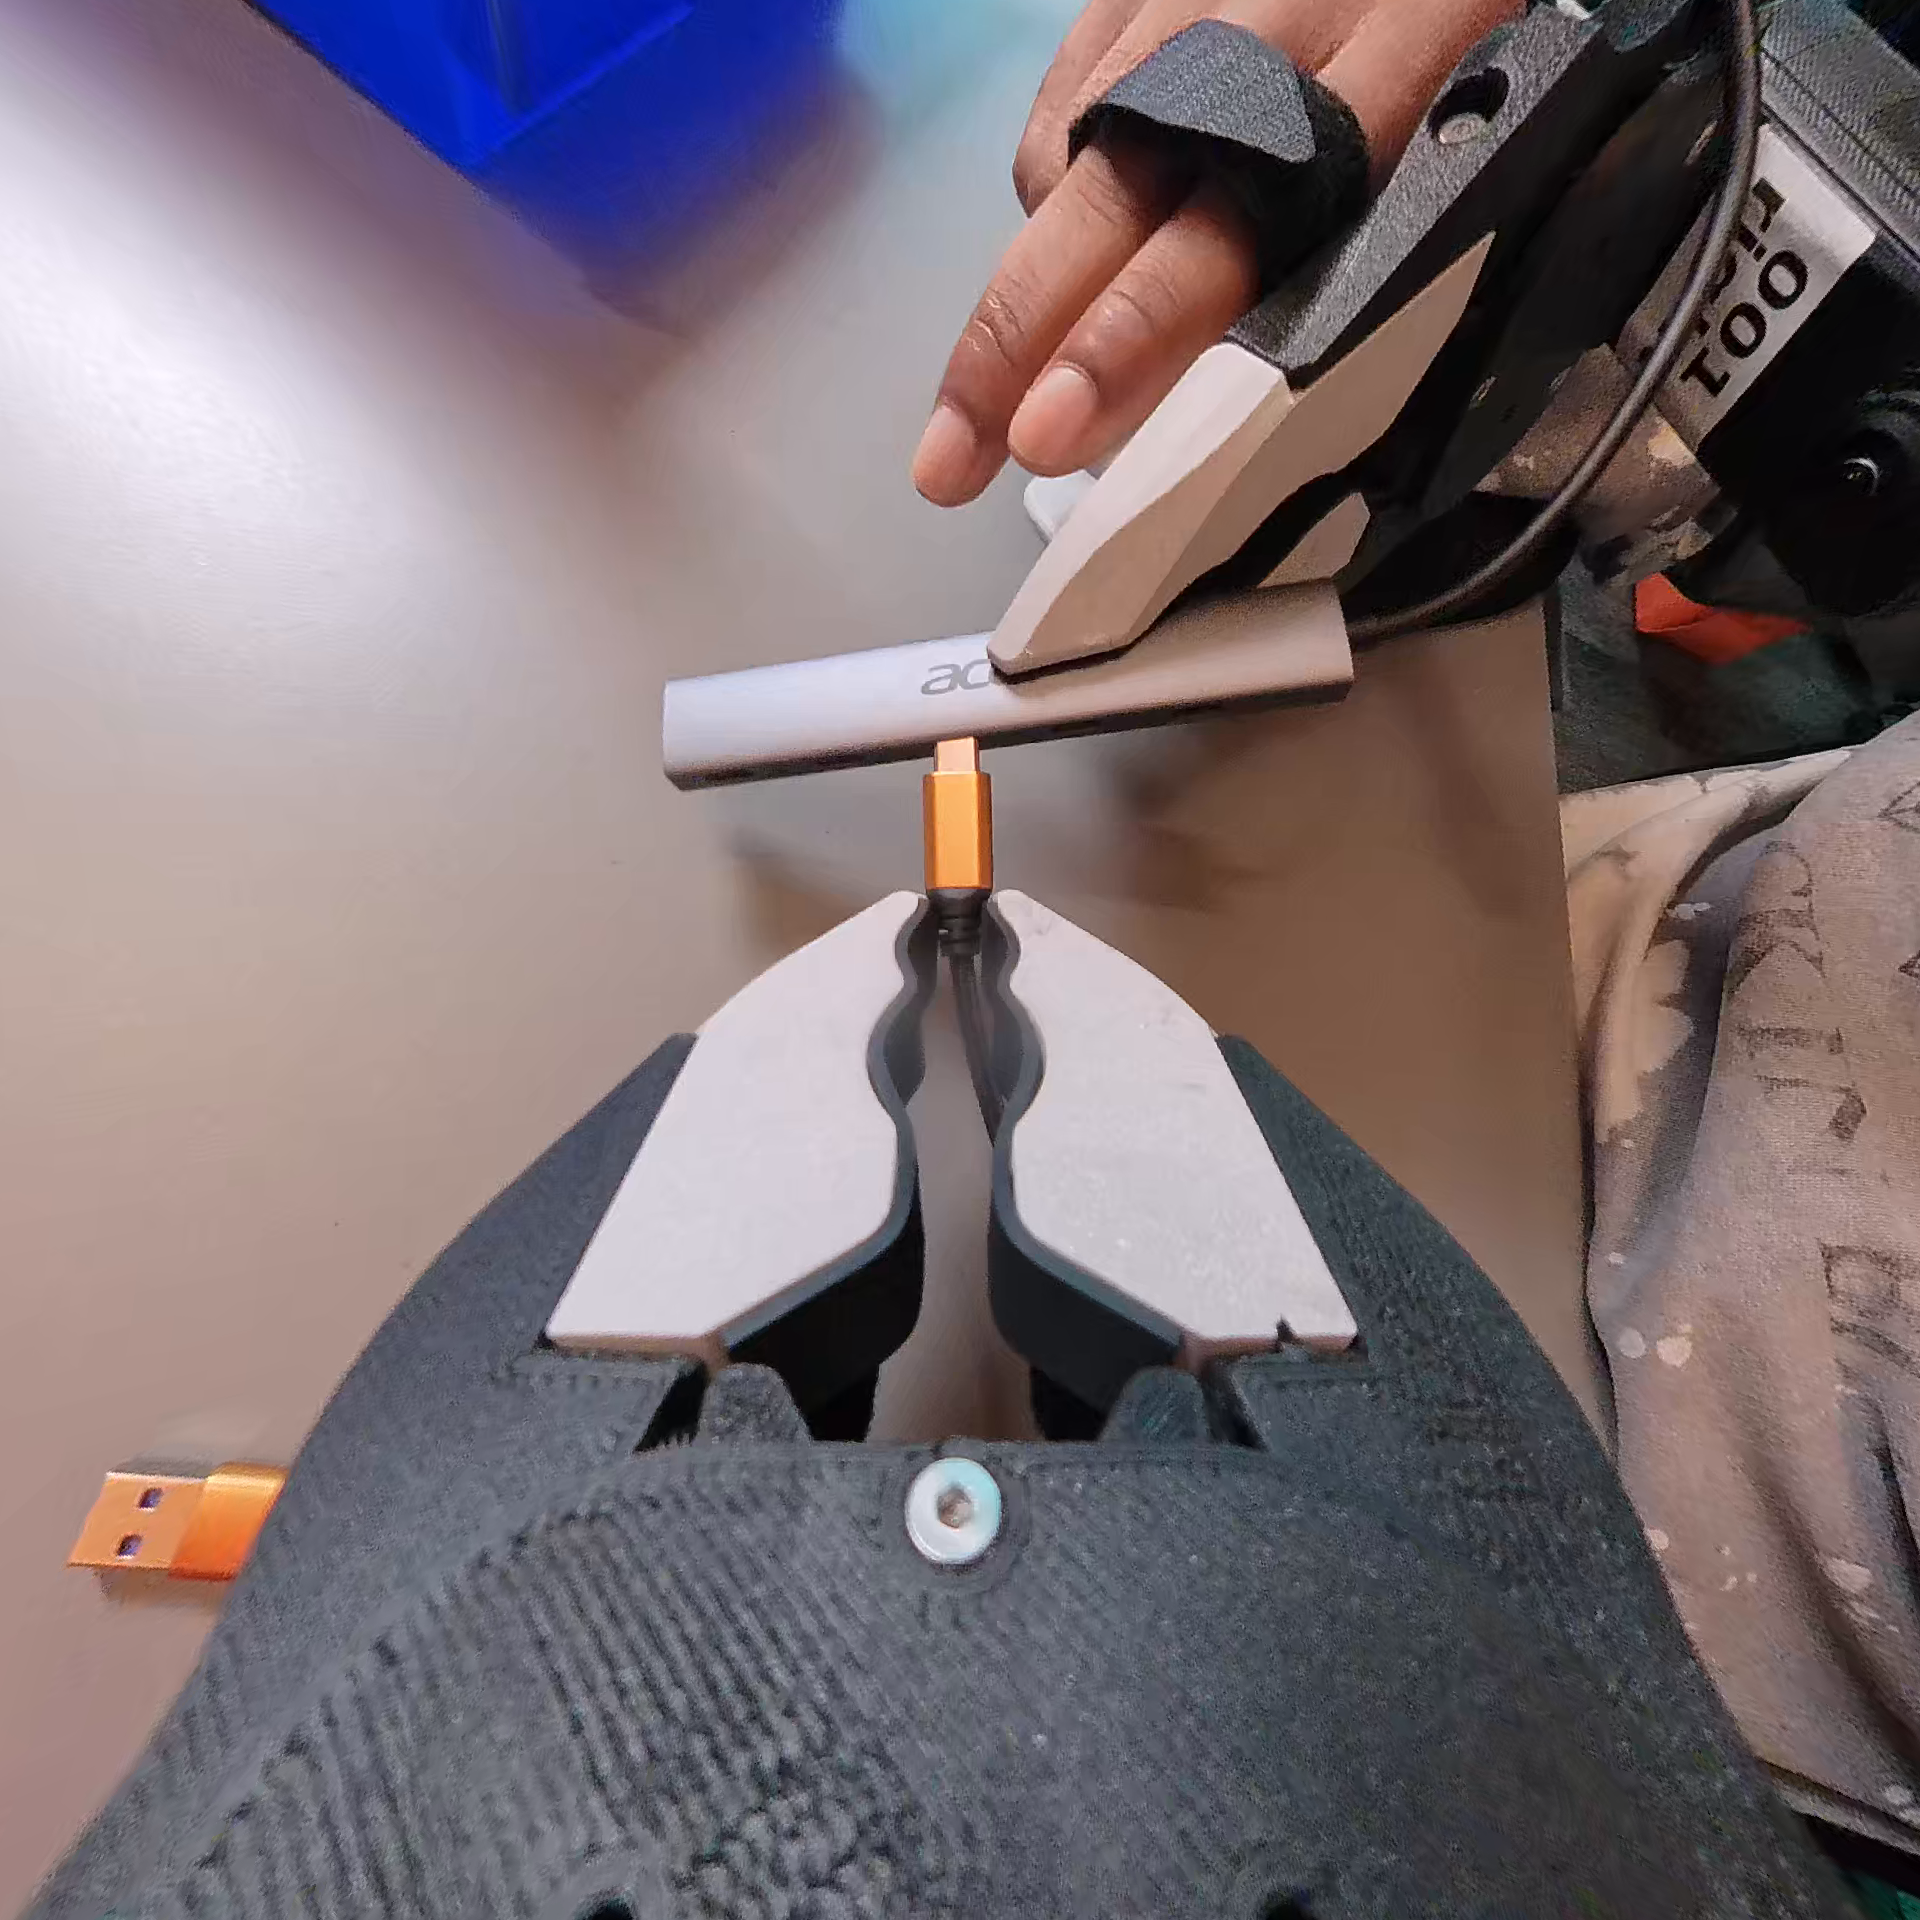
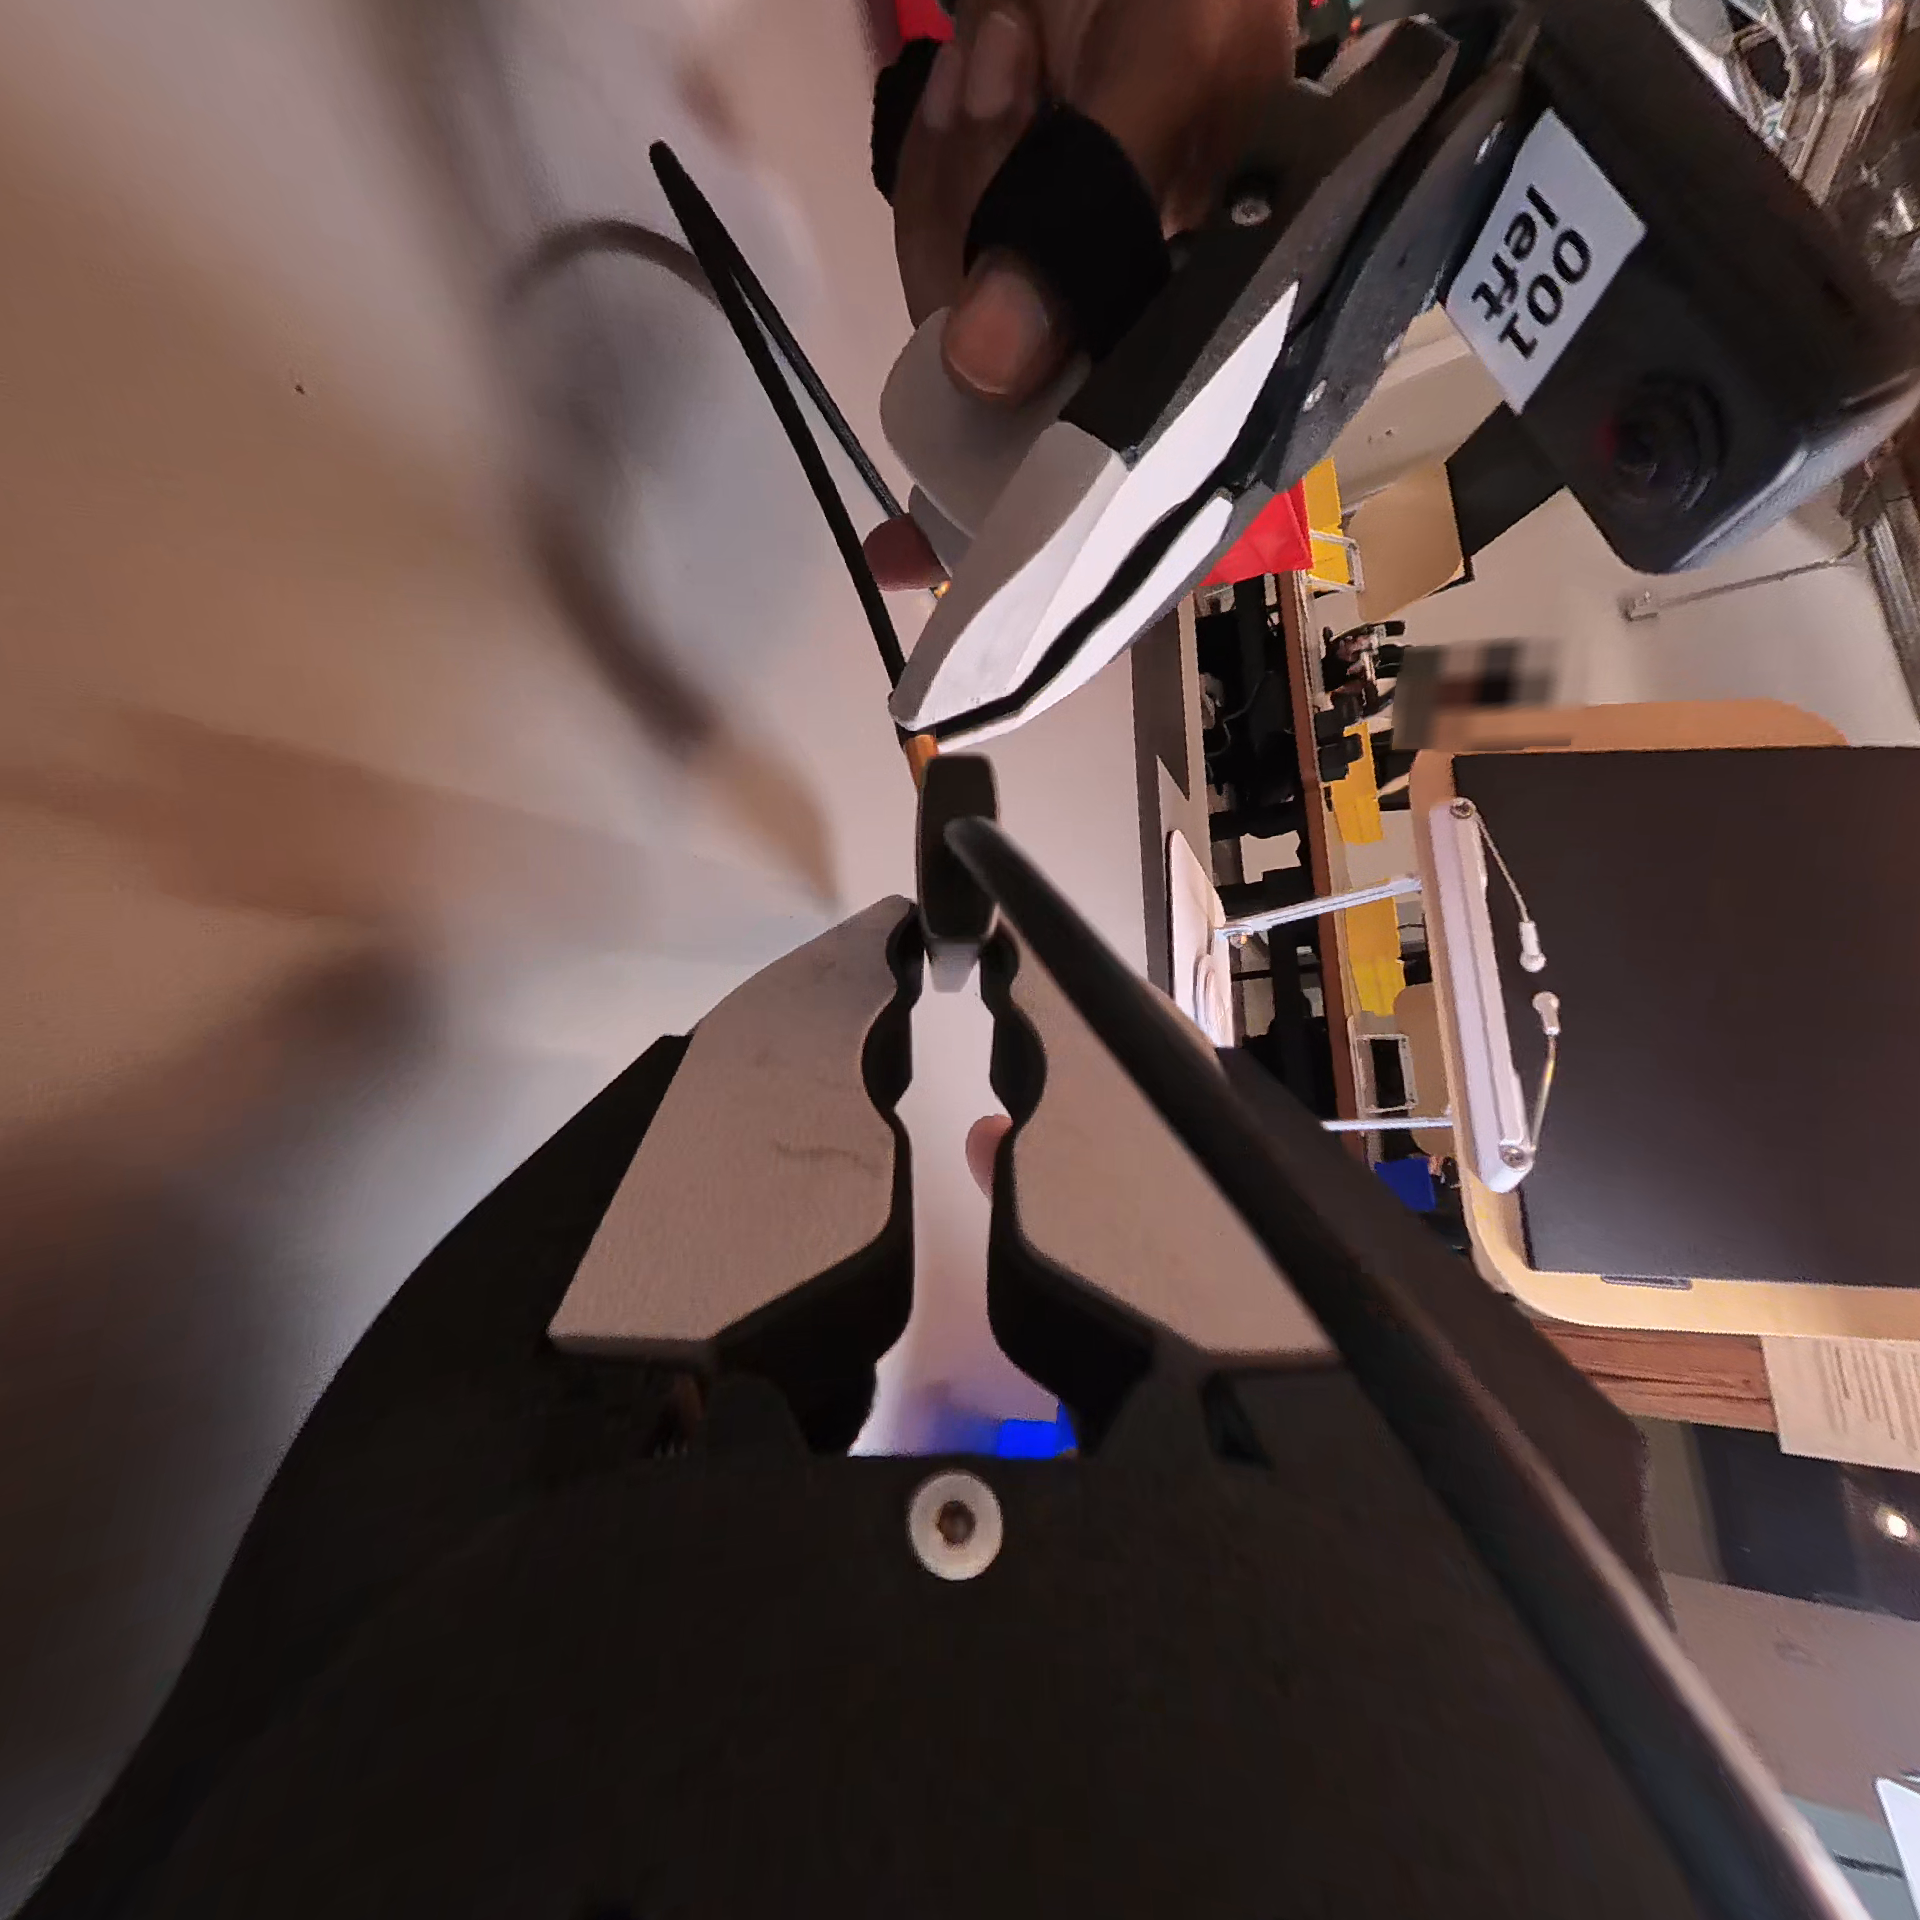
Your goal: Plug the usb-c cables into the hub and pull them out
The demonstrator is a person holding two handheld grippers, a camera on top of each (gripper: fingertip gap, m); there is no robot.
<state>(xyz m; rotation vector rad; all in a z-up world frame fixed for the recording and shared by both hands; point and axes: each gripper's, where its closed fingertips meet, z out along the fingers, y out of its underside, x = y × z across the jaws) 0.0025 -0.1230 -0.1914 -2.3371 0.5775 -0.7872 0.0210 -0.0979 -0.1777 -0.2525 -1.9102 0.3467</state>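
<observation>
- Right now the orange USB-C plug [image 1: 957, 826] sits just ahead of the left gripper [image 1: 958, 902], its metal tip meeting the long edge of the silver hub [image 1: 831, 707]; how deep it sits in the port cannot be told.
- Behind the plug, the left gripper's fingers are closed on the black cable [image 1: 971, 997], pinching it at the strain relief, with the cord running back between them.
- The hub lies crosswise in front of that gripper, held off the pale table [image 1: 312, 831] by the right gripper [image 1: 1023, 655], whose fingers clamp one end of it from above and below.
- From the right wrist view the hub [image 2: 954, 862] appears end-on, gripped between the fingertips of the right gripper [image 2: 952, 940], and its own thick black lead [image 2: 1247, 1143] sweeps back to the lower right.
- Beyond it, the left gripper [image 2: 940, 717] comes in from the upper right, a person's hand [image 2: 1039, 208] on its handle.
- Another hand [image 1: 1132, 260] rests over the right gripper in the left wrist view.
- Low and to the left of the left gripper lies an orange USB-A plug [image 1: 177, 1519] on the table.
- A blue bin [image 1: 540, 114] stands far ahead, upper left.
</observation>
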